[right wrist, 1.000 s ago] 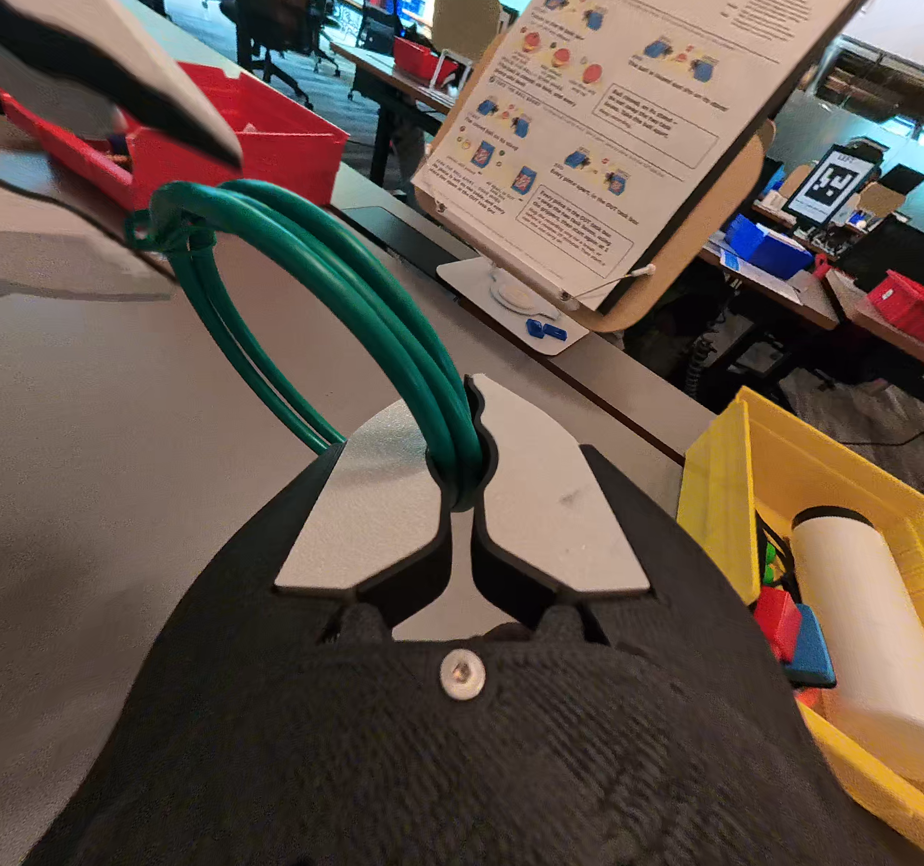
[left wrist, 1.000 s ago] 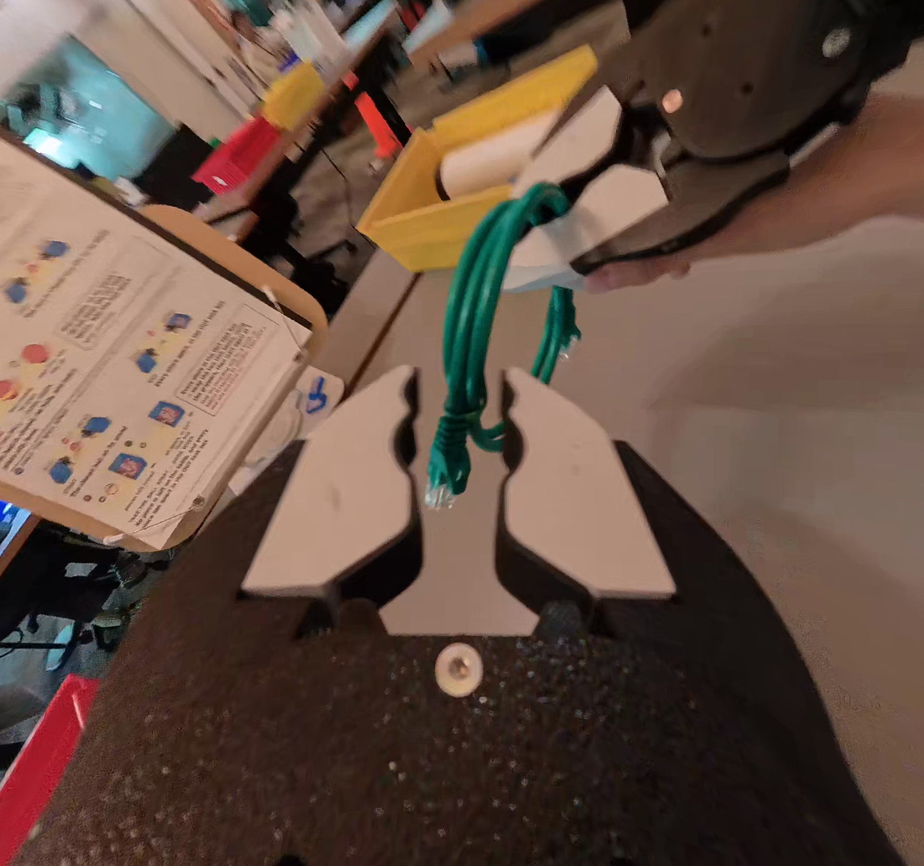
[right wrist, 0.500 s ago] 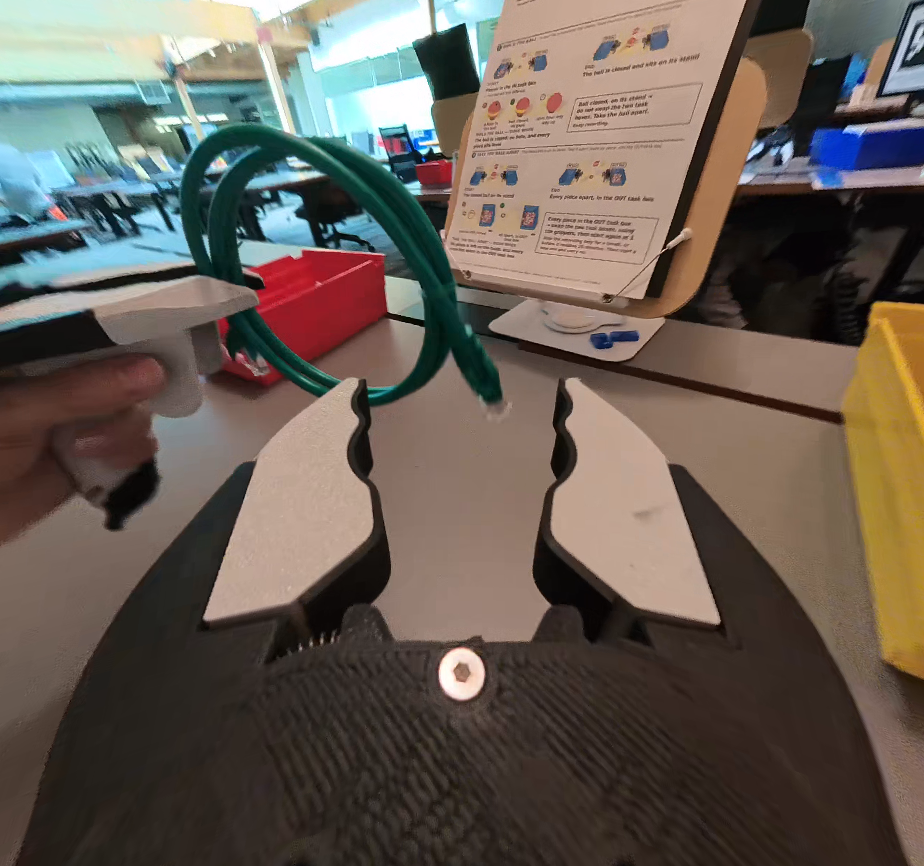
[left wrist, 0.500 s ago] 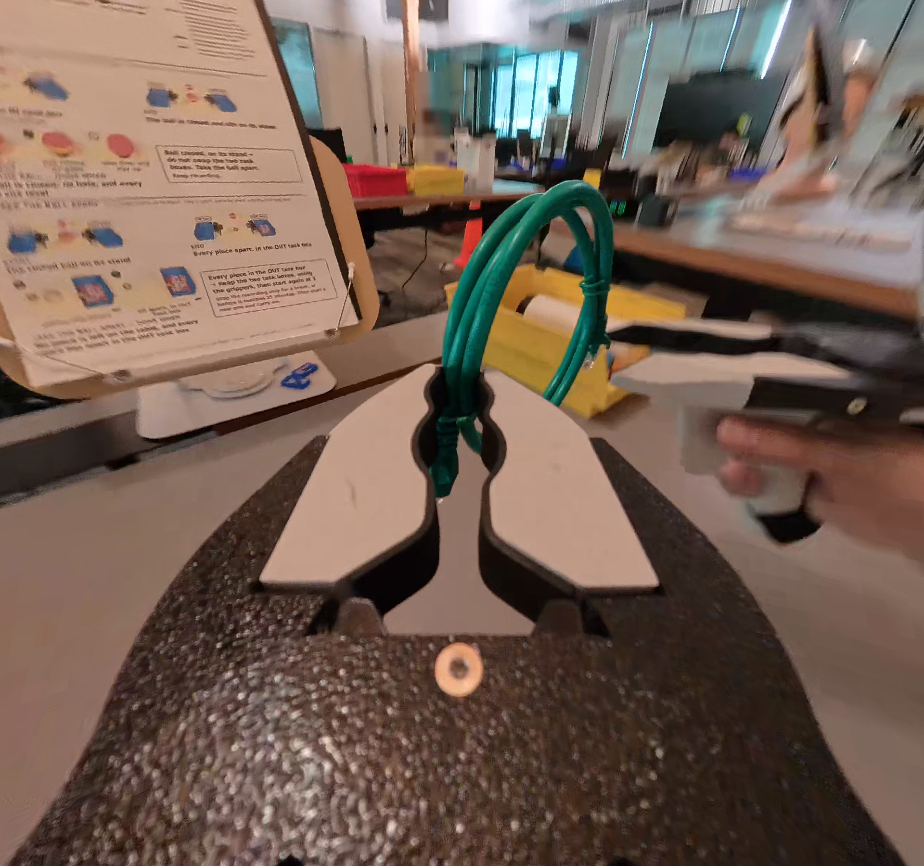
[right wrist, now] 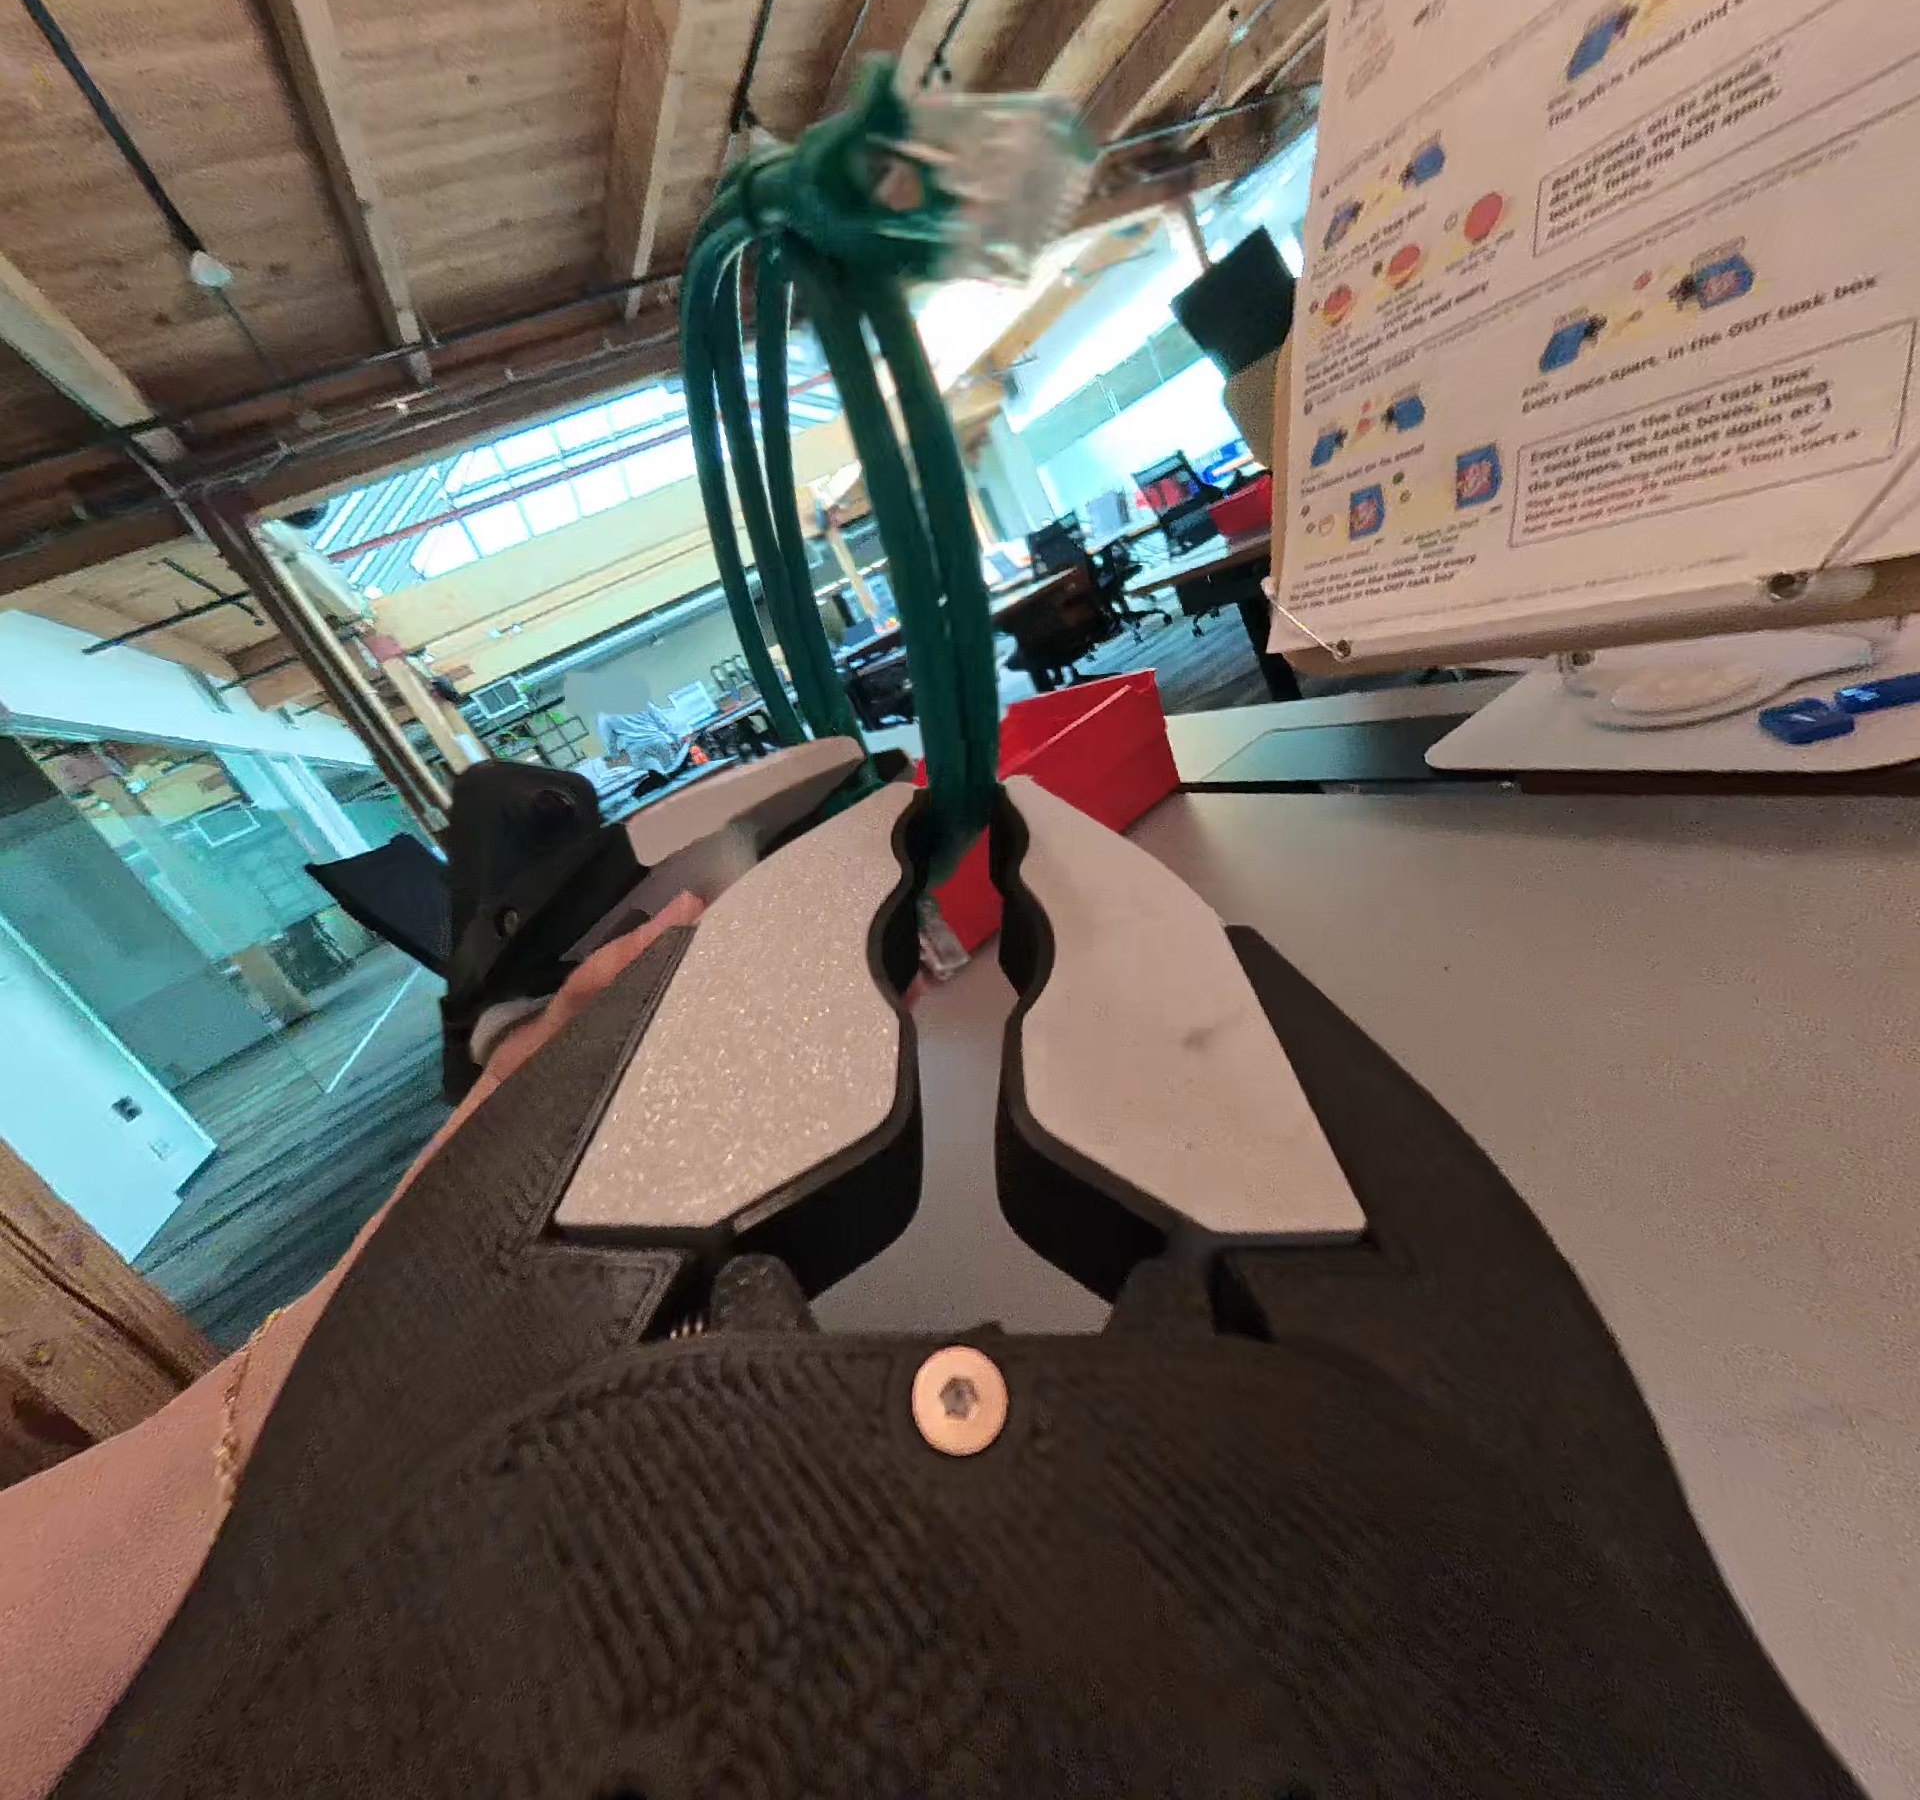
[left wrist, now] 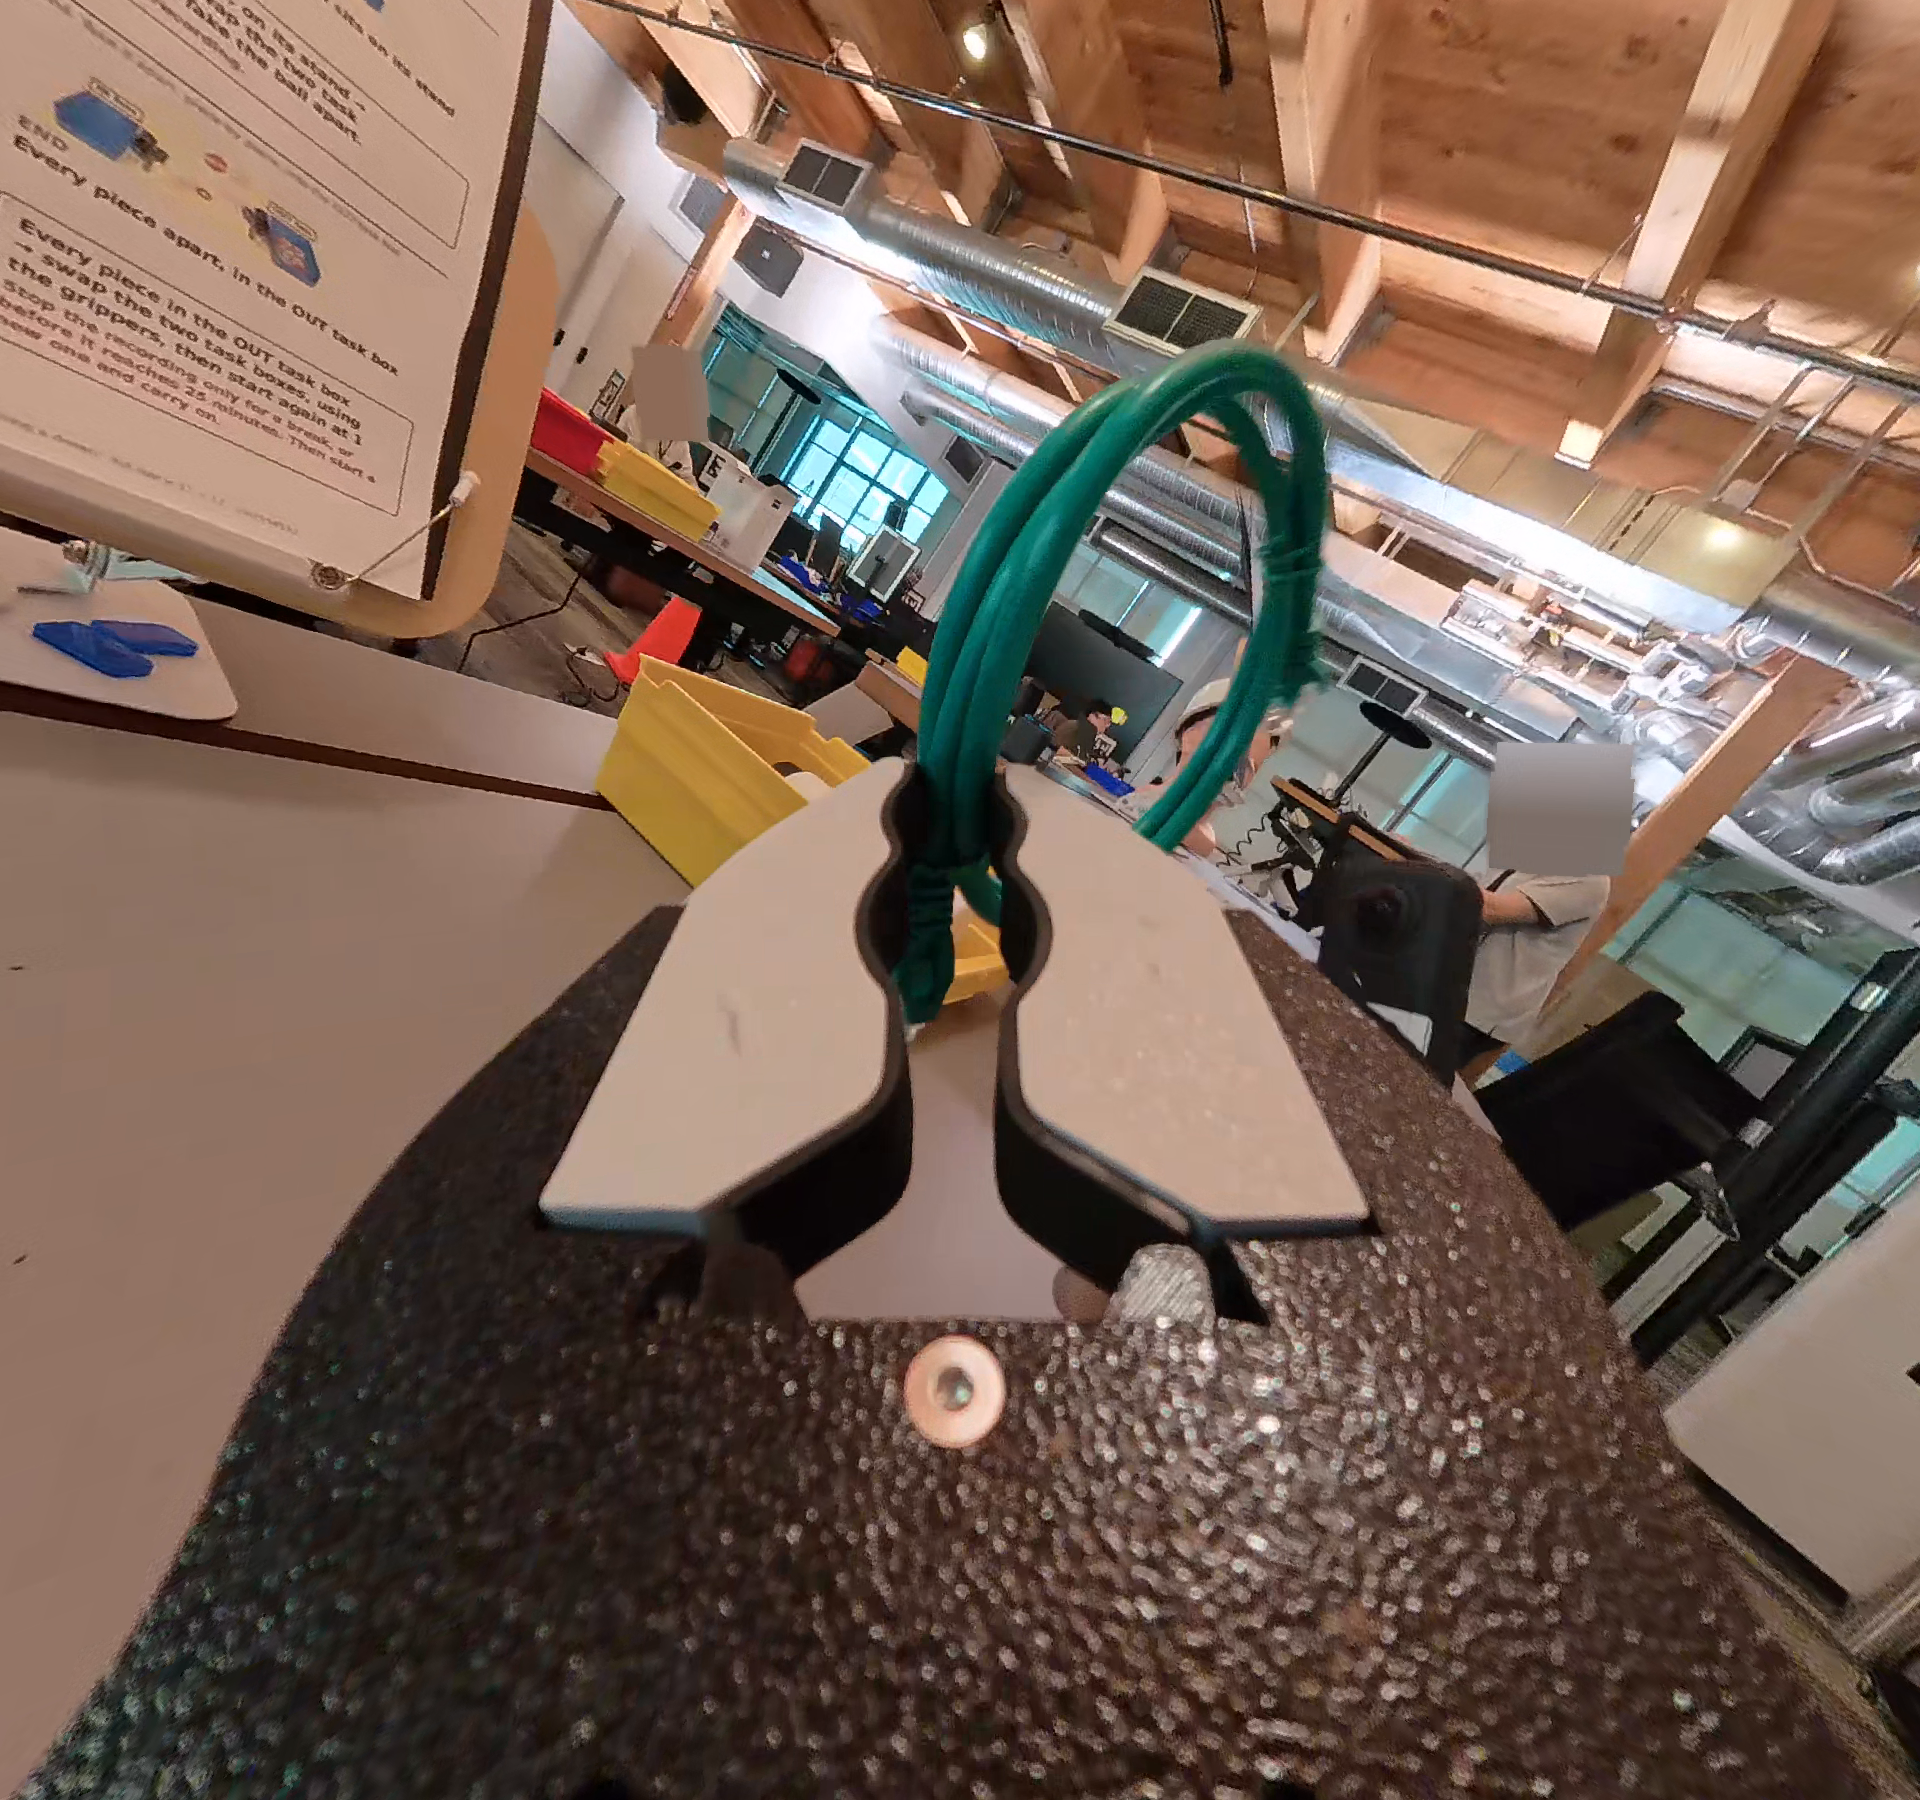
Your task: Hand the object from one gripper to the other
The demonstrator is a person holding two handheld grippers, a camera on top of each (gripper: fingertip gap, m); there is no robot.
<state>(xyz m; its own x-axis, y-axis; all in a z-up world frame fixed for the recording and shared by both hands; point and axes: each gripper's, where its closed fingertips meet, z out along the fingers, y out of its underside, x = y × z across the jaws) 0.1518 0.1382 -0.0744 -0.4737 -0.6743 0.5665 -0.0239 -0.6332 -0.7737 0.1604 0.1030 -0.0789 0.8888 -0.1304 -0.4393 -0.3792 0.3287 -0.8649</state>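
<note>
A coiled green cable [left wrist: 1039, 524] stands up in a loop from my left gripper [left wrist: 956, 794], which is shut on its lower strands, with a plug end [left wrist: 925, 981] hanging between the fingers. In the right wrist view my right gripper [right wrist: 956, 805] is shut on other strands of the same cable [right wrist: 935, 555]. A clear plug [right wrist: 987, 161] sticks out, blurred, at the top of the bundle. The left gripper [right wrist: 748, 784] shows just left of and behind my right fingers, held by a hand, with the cable's other strands running down to it.
A grey table [left wrist: 208, 919] lies below. A yellow bin [left wrist: 696, 774] sits past the left gripper and a red bin [right wrist: 1081, 742] past the right. An instruction board on a stand [right wrist: 1610, 296] is at the table's far edge. People and desks are far behind. Left tips to right tips: about 5 cm.
The right gripper, open half a second ago, has closed on the cable next to the left gripper. Both grippers have tilted upward, and the left keeps its hold.
</note>
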